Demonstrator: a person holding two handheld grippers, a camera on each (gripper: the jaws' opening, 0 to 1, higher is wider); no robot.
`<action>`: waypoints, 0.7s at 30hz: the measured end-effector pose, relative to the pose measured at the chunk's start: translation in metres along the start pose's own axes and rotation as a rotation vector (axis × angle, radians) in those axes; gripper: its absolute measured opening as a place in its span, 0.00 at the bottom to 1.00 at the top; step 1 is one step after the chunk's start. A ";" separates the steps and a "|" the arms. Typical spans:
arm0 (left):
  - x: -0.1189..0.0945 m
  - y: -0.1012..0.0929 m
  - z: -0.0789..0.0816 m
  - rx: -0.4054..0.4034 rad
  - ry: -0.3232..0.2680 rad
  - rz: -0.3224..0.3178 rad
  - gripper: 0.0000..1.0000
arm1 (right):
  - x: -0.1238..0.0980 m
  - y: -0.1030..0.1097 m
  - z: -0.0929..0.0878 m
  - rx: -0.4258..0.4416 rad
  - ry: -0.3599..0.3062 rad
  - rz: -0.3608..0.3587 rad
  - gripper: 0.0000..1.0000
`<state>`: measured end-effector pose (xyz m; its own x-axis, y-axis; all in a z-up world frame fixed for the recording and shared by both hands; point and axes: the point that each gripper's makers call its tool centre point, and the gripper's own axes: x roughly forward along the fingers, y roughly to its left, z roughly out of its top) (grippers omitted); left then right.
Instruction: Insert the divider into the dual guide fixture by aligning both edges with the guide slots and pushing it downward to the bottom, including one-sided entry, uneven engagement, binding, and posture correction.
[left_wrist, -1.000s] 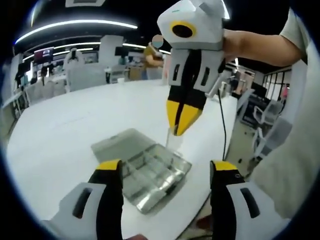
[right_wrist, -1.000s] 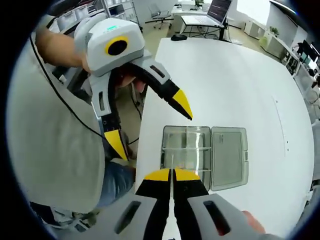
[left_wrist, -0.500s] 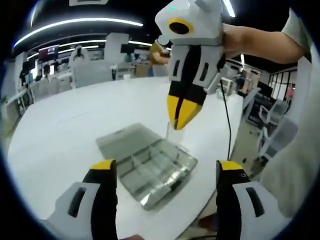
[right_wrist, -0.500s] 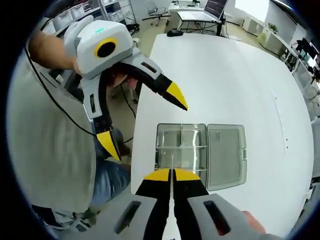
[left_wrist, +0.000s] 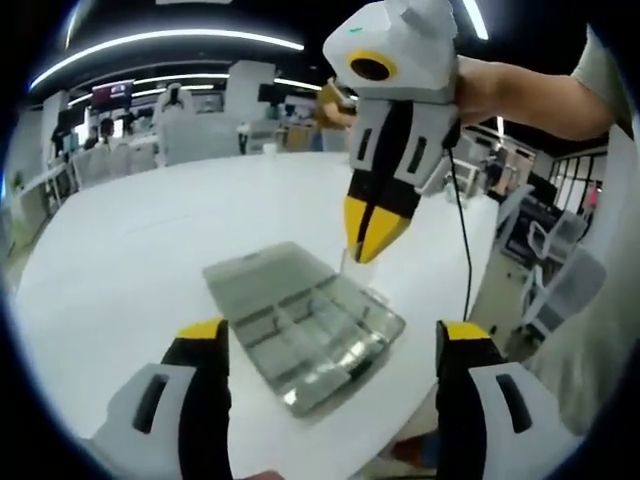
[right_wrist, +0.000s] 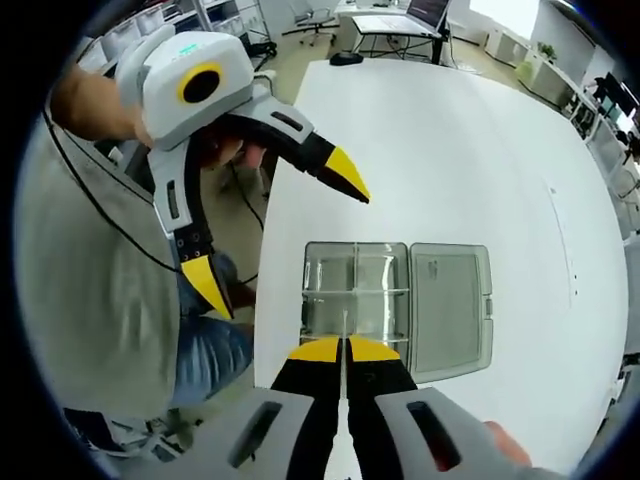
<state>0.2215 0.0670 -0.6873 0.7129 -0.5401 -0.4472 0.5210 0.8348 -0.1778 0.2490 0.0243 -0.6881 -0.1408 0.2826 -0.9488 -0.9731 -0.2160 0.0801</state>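
Right gripper (right_wrist: 345, 349) pinching thin clear divider (right_wrist: 345, 325) over open clear box (right_wrist: 355, 300) on white table (right_wrist: 460, 150).

Divider barely readable: a pale sliver, seen edge-on from the right gripper view, long axis pointing down toward the tray's near compartments; lower edge contact with the guide slots can't be told. Right jaws closed onto it. Left gripper (left_wrist: 330, 345) jaws spread wide, holding nothing, hovering near the box's table-edge side. Lid (right_wrist: 448, 305) lies flat, right.
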 end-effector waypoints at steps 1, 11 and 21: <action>0.000 0.001 -0.002 -0.008 0.004 0.000 0.84 | 0.001 0.000 0.001 -0.005 -0.001 0.001 0.00; 0.002 -0.001 -0.007 -0.021 -0.002 0.008 0.85 | 0.009 -0.004 -0.002 -0.004 0.009 0.006 0.00; 0.004 0.000 -0.011 -0.025 -0.009 0.014 0.85 | 0.013 -0.003 0.003 -0.005 -0.002 0.019 0.00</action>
<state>0.2188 0.0663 -0.6987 0.7244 -0.5295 -0.4415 0.4992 0.8445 -0.1938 0.2495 0.0318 -0.7001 -0.1594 0.2808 -0.9464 -0.9694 -0.2260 0.0962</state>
